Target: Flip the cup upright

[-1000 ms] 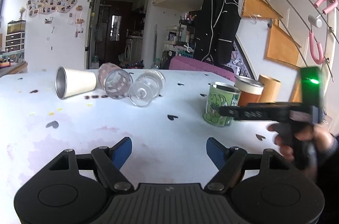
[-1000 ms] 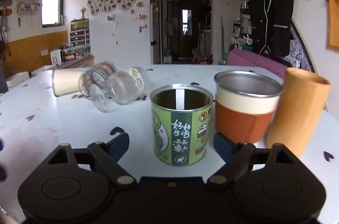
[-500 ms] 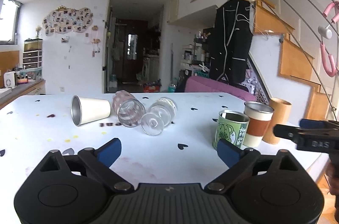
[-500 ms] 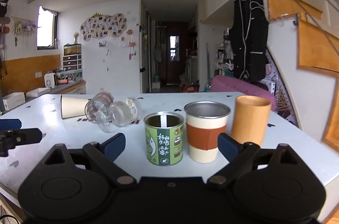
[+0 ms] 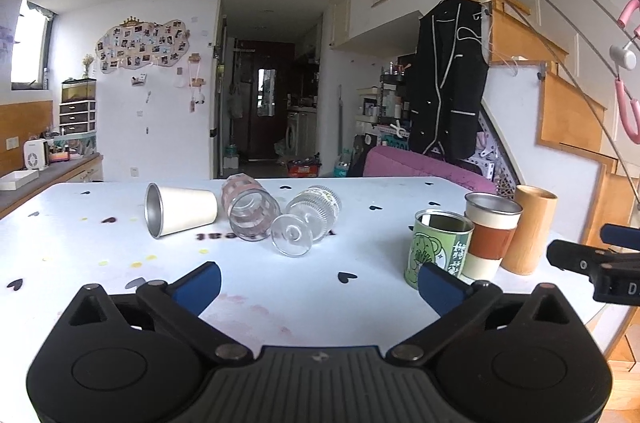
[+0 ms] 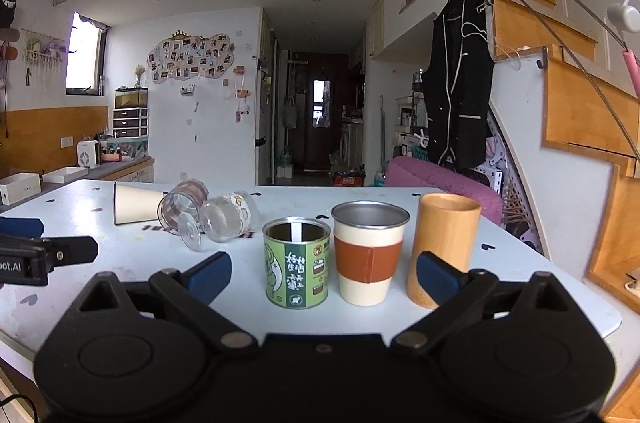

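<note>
Risk as we are judging it: three cups are lying on their sides, packed together, so reaching for one is likely to be nudging or rolling its neighbours; the glass ones are looking slippery and round. The white cup [image 5: 182, 209] is lying ahead and left of the left tool [image 5: 316, 281], well apart, mouth facing left. The pink glass [image 5: 250, 211] is sitting just beside it, touching or nearly so; the ribbed glass [image 5: 308, 219] is next along, foot toward us. Both tools are standing apart, holding nothing. The right tool [image 6: 322, 273] is facing the upright green tin [image 6: 297, 269], sleeved cup [image 6: 369, 253] and wooden cup [image 6: 444, 247], near it on the worktop [image 5: 360, 215].
</note>
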Demonstrator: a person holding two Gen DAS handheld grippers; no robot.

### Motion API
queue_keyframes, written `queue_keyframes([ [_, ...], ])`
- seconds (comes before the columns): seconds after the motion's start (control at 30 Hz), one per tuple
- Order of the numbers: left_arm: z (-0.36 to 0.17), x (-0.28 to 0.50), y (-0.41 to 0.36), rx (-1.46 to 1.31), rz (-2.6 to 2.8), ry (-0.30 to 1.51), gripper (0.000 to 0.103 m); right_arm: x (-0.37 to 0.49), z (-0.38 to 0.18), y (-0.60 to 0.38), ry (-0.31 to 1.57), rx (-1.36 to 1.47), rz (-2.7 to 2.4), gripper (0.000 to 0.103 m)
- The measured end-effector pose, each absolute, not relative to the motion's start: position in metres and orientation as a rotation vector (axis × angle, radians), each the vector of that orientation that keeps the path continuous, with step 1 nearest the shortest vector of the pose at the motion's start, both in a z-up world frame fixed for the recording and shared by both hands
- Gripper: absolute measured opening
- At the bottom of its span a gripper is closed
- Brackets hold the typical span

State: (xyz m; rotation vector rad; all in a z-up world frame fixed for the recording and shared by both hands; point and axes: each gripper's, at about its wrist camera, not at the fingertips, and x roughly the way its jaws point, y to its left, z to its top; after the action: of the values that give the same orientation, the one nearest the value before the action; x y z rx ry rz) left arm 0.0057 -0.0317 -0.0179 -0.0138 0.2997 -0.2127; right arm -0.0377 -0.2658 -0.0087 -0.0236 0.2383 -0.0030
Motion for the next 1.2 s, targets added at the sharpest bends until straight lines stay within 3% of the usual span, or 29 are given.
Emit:
queue_keyframes([
  [1.2,-0.0199,0.0003,-0.0405,0.006,-0.207,0.306,0.103,-0.0405,-0.0122,-0.2683,0.265,-0.03,-0.029,0.103],
])
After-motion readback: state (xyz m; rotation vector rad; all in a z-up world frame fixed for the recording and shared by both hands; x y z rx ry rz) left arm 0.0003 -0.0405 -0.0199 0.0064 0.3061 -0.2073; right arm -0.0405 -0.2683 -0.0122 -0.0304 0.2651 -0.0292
